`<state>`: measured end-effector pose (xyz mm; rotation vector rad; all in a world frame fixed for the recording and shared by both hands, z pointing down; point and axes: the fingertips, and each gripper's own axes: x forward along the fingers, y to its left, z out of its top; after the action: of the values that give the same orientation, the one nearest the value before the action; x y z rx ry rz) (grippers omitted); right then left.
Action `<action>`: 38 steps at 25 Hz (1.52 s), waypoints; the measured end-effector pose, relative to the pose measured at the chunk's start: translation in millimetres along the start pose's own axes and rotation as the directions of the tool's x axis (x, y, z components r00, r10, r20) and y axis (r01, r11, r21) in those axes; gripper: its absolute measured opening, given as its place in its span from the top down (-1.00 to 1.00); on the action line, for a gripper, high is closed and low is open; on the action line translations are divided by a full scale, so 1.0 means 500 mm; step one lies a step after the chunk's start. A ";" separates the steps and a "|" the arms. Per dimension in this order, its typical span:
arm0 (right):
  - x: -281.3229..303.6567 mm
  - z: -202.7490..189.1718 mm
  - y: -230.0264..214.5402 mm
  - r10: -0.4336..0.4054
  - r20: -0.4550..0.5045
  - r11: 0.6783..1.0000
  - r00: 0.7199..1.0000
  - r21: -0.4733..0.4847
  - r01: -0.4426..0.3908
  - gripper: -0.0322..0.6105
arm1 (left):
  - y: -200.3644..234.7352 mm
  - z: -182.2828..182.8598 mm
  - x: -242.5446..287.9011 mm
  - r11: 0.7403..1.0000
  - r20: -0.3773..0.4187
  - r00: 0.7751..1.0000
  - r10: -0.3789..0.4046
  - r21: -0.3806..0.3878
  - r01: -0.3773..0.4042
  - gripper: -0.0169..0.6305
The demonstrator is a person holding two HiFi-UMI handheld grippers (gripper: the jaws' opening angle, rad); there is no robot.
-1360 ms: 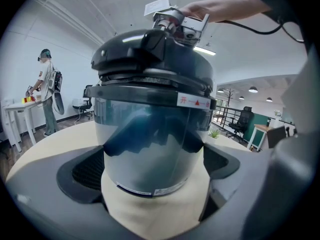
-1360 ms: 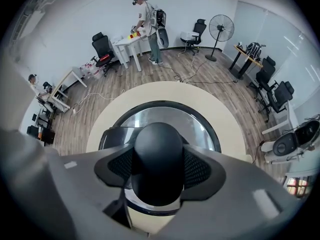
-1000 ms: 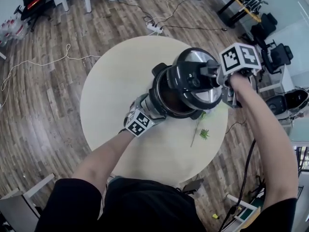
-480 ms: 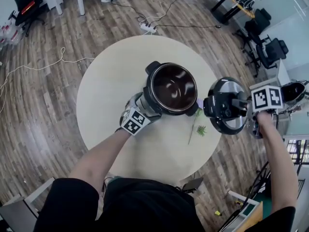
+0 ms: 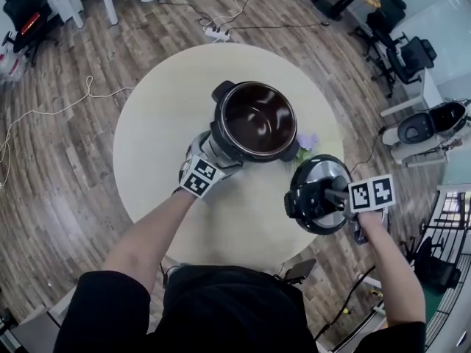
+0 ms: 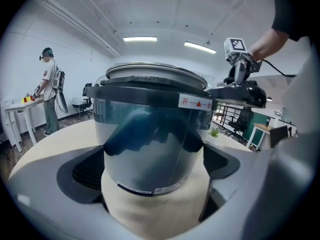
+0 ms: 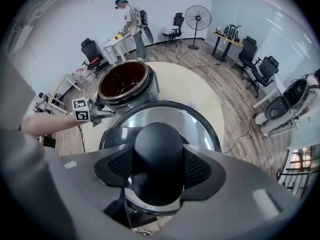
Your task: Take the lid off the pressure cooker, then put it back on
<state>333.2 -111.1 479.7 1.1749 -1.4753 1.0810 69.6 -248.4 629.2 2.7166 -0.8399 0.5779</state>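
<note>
The lid [image 5: 315, 176] has swung off the pressure cooker [image 5: 254, 122], its knob [image 7: 158, 144] clamped in the right gripper [image 7: 158, 168]; the left gripper [image 6: 152, 164] grips the cooker.

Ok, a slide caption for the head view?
Left gripper grips the open black pressure cooker pot; right gripper holds its steel-and-black lid beside it.

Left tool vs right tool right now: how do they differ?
Left tool grips the pot by its body from the side, nearly level; right tool points down, clamped on the knob of the lid. Left tool's pot stands on the table; right tool's lid hangs in the air by the table's edge, clear of the pot. Both are shut on something.
</note>
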 end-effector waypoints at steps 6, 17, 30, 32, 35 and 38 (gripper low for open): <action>0.146 -0.101 0.130 0.048 -0.049 0.992 0.998 -0.117 -0.053 0.01 | -0.004 0.000 0.003 1.000 -0.005 1.000 -0.002 0.000 0.002 -0.88; 0.366 -0.176 0.256 0.062 -0.079 0.985 0.995 -0.156 -0.074 0.01 | -0.005 -0.002 0.004 1.000 -0.009 1.000 0.002 0.004 -0.002 -0.88; 0.414 -0.167 0.261 0.005 -0.049 0.991 0.999 -0.135 -0.012 -0.04 | -0.003 -0.001 0.004 1.000 -0.007 1.000 0.001 0.004 -0.001 -0.88; 0.404 -0.170 0.259 0.027 -0.054 0.994 0.998 -0.102 -0.032 -0.04 | -0.004 -0.001 0.004 1.000 -0.005 1.000 0.000 0.003 0.000 -0.88; 0.400 -0.171 0.259 0.041 -0.068 0.993 0.997 -0.110 -0.048 -0.06 | -0.001 -0.002 0.004 1.000 -0.004 1.000 0.001 0.004 -0.001 -0.88; 0.413 -0.179 0.262 0.032 -0.104 0.992 0.994 -0.115 -0.044 -0.05 | -0.003 -0.006 0.002 1.000 -0.003 1.000 0.001 0.005 -0.001 -0.88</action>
<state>193.9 -37.8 687.4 0.9994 -1.4659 1.0500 70.2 -246.8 632.2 2.7189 -0.8400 0.5853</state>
